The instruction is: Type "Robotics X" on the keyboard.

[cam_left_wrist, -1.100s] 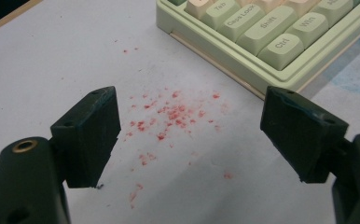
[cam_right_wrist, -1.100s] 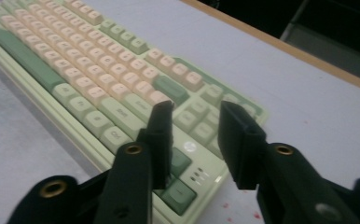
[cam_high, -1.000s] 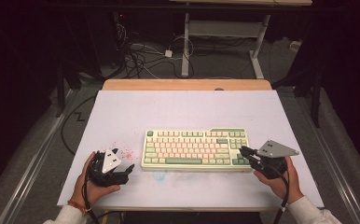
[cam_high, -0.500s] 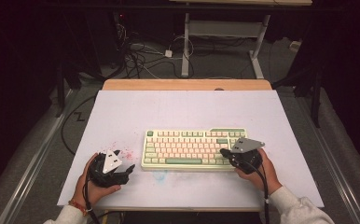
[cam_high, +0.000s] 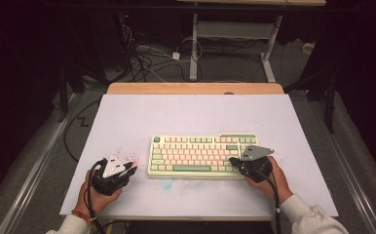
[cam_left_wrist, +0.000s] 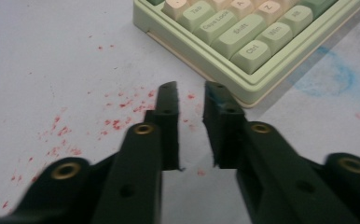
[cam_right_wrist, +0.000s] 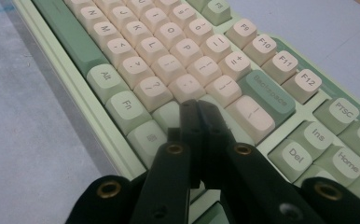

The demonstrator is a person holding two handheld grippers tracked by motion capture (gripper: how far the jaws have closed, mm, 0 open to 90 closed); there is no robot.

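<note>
A: Where is the pale green keyboard with pink and cream keys [cam_high: 203,155]?

B: It lies flat on the white bench [cam_high: 191,112], near our side, about in the middle. We hold one gripper at each end of it.

A: What is our right gripper [cam_right_wrist: 197,111] doing?

B: Its jaws are squeezed together with nothing between them. The tips sit over the keys at the right end, close to the dark green Backspace key [cam_right_wrist: 266,93]. From up high the right gripper [cam_high: 235,161] is on the keyboard's right part. We cannot tell if the tips press a key yet.

A: And our left gripper [cam_left_wrist: 190,91]?

B: Its jaws have just been closing. A thin gap is left between them, and nothing is in it. It points at the Ctrl corner of the keyboard but does not touch it. Under it the bench has little red specks [cam_left_wrist: 117,122].

A: So what step are we on?

B: We think we are getting ready to poke keys with closed tips, like typing with two fingers.

A: What comes next?

B: We should pick one key and bring the right tips straight down on its middle, so they don't hit two keys at once. The left gripper has to come over the keys first.
</note>
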